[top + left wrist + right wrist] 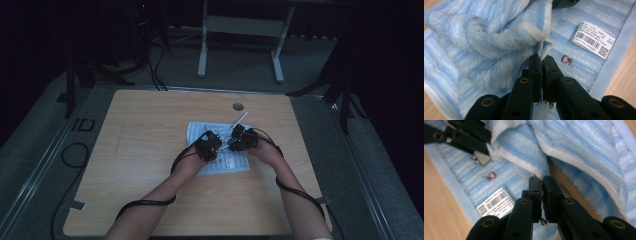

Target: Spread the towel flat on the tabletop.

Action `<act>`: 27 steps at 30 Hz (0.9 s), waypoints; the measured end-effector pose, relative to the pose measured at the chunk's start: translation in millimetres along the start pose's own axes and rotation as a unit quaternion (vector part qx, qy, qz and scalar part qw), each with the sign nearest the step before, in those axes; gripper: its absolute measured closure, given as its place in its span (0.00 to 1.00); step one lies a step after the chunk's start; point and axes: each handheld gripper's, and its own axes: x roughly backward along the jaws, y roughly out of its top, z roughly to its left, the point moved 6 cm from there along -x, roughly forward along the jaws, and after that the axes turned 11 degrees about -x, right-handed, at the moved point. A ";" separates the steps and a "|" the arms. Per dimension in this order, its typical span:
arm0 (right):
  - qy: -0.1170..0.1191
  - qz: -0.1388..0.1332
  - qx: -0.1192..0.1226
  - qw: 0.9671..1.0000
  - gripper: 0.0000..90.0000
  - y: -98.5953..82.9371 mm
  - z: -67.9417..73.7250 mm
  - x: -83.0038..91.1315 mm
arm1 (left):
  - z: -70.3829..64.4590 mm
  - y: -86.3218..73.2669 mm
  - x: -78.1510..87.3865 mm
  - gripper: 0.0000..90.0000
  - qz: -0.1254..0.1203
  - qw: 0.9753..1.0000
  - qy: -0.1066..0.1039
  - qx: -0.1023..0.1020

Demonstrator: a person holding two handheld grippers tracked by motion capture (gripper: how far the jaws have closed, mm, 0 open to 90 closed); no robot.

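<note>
A light blue striped towel (227,161) with white edging lies in the middle of the wooden table (145,150). My left gripper (209,144) and right gripper (241,140) sit close together over it. In the left gripper view the left gripper (541,59) is shut on a white-edged fold of the towel (481,32), which bunches up in front of it. In the right gripper view the right gripper (542,180) is shut on another white-edged fold of the towel (584,147). The left gripper (466,135) holds its fold farther off, at the upper left of that view.
A white barcode label (594,40) and a small pink embroidered motif (565,59) sit on the flat part of the towel. A slim pale object (239,119) lies just beyond the right gripper, near a round hole (238,106) in the table. Desk legs (202,50) stand beyond.
</note>
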 end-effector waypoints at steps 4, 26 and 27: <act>0.001 -0.009 0.008 1.000 0.96 -1.3 2.5 9.2 | 4.4 -3.1 14.2 0.96 -0.015 1.000 0.006 0.004; 0.005 -0.061 -0.007 0.998 0.96 -61.7 4.2 79.2 | 57.0 -54.9 74.7 0.96 -0.044 0.995 0.045 0.083; 0.005 -0.063 -0.009 0.998 0.96 -66.5 4.7 79.1 | 59.1 -58.3 71.5 0.96 -0.044 0.994 0.047 0.091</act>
